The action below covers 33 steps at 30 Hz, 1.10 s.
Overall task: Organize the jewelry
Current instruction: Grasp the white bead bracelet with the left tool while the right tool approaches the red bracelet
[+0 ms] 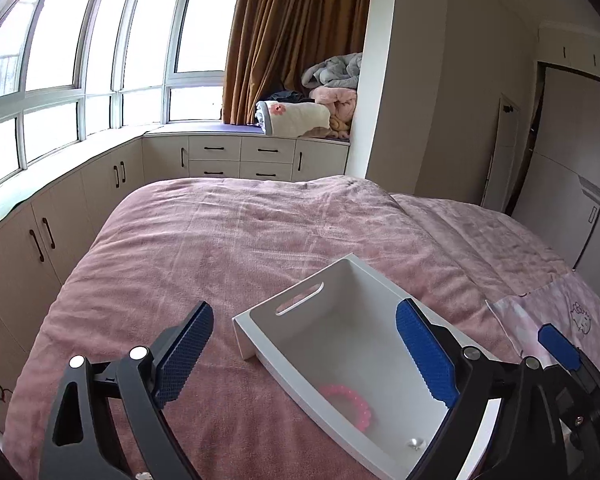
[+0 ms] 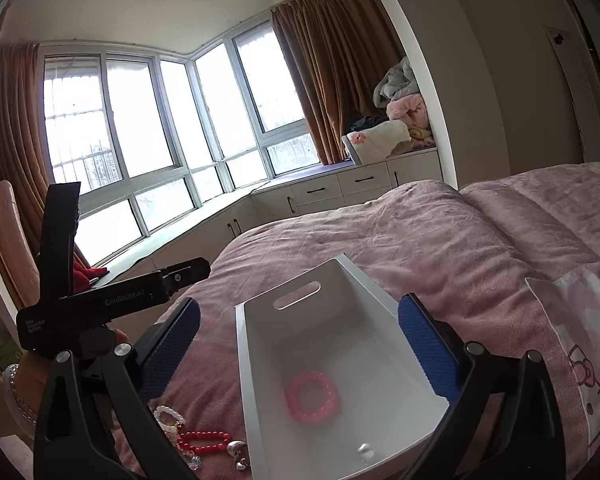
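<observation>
Pink beaded bracelet [image 2: 311, 397] lies in white box [image 2: 244, 360]; both tongs gape, empty-jawed.

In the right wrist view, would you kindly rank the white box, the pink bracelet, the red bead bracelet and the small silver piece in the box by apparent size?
1. white box
2. pink bracelet and red bead bracelet, too alike to rank
3. silver piece

Left gripper [image 1: 304, 360] was held low and level, pointing forward, blue-padded fingers [image 1: 184, 356] spread wide, nothing between them. Right gripper [image 2: 298, 354] was held likewise, jaws wide apart and empty, its fingers [image 2: 428, 352] angled outward. Left hand [image 2: 28, 376] gripped its tool's handle at the right camera's left edge, wrist bent, beaded bracelets on it.
</observation>
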Available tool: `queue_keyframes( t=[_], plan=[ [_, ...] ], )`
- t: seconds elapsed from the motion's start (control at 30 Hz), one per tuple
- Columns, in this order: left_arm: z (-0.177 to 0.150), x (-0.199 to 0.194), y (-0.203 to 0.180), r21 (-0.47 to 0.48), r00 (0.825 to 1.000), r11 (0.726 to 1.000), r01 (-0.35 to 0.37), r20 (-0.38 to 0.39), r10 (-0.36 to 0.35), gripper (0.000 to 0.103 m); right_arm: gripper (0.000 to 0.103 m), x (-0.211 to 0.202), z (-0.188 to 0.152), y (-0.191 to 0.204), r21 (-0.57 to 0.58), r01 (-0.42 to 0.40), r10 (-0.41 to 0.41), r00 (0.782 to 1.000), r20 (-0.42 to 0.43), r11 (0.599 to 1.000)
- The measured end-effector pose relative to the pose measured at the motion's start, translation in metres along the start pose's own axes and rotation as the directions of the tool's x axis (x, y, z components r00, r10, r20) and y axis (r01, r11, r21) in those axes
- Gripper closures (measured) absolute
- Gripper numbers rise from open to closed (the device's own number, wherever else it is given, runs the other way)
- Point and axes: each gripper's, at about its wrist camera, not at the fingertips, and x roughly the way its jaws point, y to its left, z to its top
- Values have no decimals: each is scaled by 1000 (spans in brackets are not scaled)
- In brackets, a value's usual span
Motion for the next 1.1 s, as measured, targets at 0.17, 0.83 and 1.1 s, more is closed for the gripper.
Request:
queue_keyframes(
  t=[0.17,0.83,1.1],
  plan=[
    [-11,-54,29,32,988,993,-116,107,112,7,4,-11,-3,15,-37,-70,71,997,17,997],
    [-152,-134,130,32,982,982,-187,21,187,5,20,21,-82,128,-234,-197,127,950,-286,952],
    [-162,-99,121,97,996,992,-86,-15,88,12,37,55,-126,157,-337,-212,54,904,-423,917]
  ],
)
